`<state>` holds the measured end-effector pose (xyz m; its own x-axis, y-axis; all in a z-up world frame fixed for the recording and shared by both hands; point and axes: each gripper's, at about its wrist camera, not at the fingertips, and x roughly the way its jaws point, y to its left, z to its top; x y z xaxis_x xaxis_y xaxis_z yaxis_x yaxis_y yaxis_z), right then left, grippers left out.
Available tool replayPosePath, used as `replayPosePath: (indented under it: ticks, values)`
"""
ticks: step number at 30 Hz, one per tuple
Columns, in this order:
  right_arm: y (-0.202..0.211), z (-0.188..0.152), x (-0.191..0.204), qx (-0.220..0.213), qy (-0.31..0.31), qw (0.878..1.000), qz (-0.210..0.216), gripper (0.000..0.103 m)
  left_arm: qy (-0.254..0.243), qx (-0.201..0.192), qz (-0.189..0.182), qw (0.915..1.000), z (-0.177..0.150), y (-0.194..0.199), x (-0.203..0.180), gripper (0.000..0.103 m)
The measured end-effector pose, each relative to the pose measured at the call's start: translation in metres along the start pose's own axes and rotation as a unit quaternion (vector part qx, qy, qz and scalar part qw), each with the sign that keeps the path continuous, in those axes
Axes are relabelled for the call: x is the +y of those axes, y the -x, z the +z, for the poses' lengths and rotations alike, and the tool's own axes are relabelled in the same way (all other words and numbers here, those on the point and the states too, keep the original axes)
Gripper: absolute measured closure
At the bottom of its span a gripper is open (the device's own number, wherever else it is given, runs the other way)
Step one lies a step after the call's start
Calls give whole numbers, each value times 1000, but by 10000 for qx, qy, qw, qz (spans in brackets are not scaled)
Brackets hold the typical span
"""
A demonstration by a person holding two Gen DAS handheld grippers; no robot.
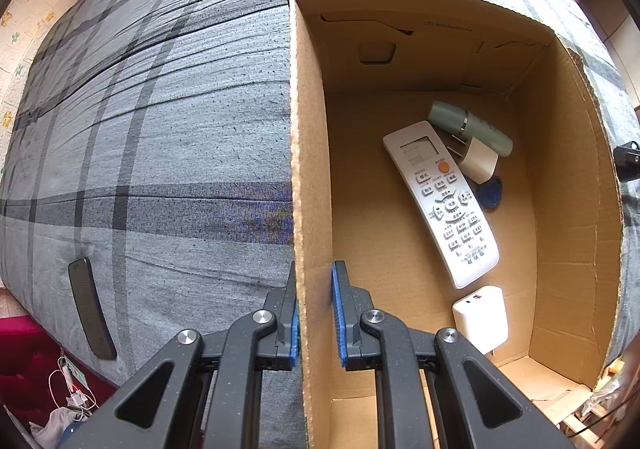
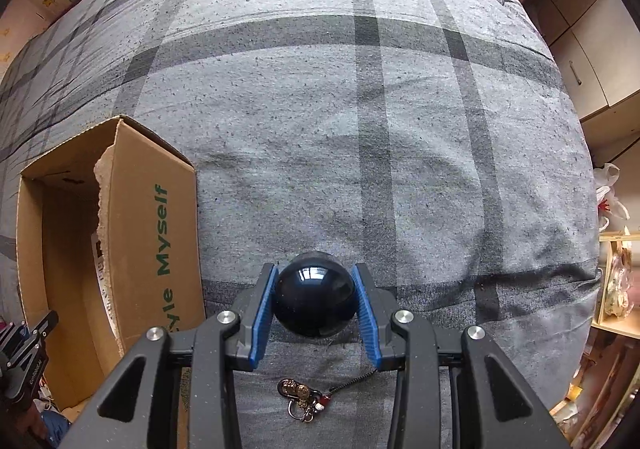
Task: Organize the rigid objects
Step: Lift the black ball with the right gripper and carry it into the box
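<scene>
My left gripper point(image 1: 315, 313) is shut on the left wall of an open cardboard box point(image 1: 308, 153), one finger outside and one inside. Inside the box lie a white remote control point(image 1: 442, 201), a white charger point(image 1: 482, 319), a pale green cylinder point(image 1: 470, 127), a cream plug point(image 1: 478, 161) and a blue tag point(image 1: 490, 193). My right gripper point(image 2: 315, 301) is shut on a glossy black ball point(image 2: 315, 295) just above the grey plaid bedspread point(image 2: 360, 109). The box point(image 2: 152, 233) stands to its left.
A dark phone point(image 1: 91, 309) lies on the bedspread point(image 1: 160, 129) left of the box. A keychain with a coiled cord point(image 2: 304, 399) lies under the right gripper. Shelves and cabinets stand beyond the bed's right edge point(image 2: 616, 281). Cables and clutter lie on the floor at lower left point(image 1: 72, 393).
</scene>
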<state>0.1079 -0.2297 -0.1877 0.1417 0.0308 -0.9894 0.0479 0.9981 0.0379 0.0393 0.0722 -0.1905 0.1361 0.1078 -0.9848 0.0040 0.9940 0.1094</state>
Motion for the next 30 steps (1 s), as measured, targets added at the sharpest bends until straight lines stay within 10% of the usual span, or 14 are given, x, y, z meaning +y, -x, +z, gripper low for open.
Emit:
replayPosePath:
  ticks: [30]
  values:
    - [58,-11,96,-235,1094,9930,383,63,-24,-24,-74,10000,-2,2,2,89]
